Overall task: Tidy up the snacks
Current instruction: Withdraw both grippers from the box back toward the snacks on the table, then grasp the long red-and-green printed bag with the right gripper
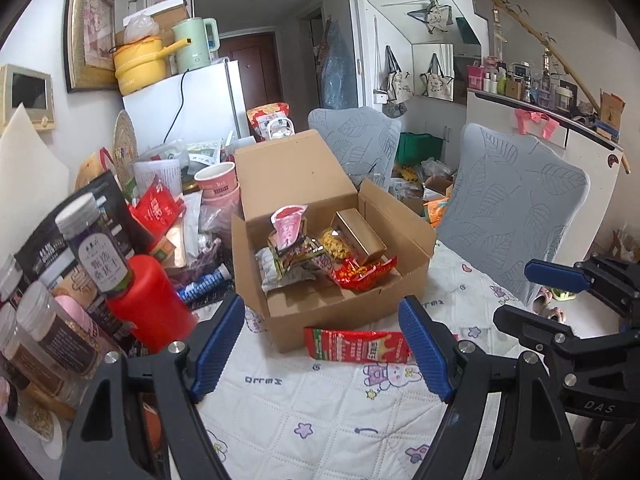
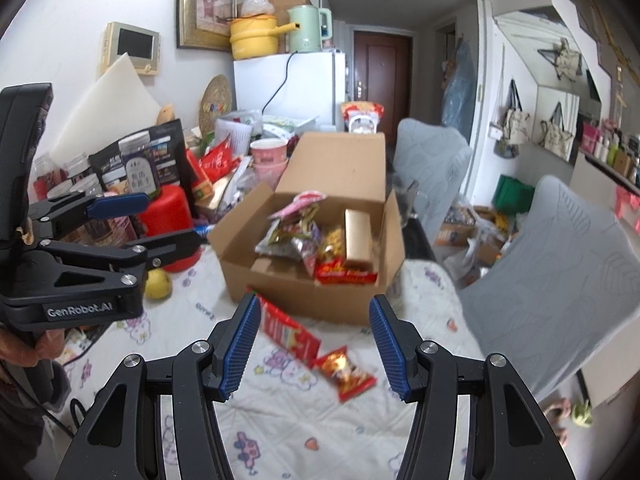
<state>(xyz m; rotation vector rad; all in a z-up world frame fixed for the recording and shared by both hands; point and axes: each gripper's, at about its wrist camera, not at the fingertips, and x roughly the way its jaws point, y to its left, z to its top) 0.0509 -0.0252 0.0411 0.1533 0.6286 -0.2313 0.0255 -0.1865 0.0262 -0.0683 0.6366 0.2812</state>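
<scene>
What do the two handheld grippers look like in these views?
The left gripper and the right gripper look alike: black angular frames with silver bolts and ribbed blue pads. White lettering marks the left gripper's side in the right wrist view.

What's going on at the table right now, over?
Left gripper and right gripper open, empty. Two red packets on the cloth before the box, snacks inside. Nothing in the way.
</scene>
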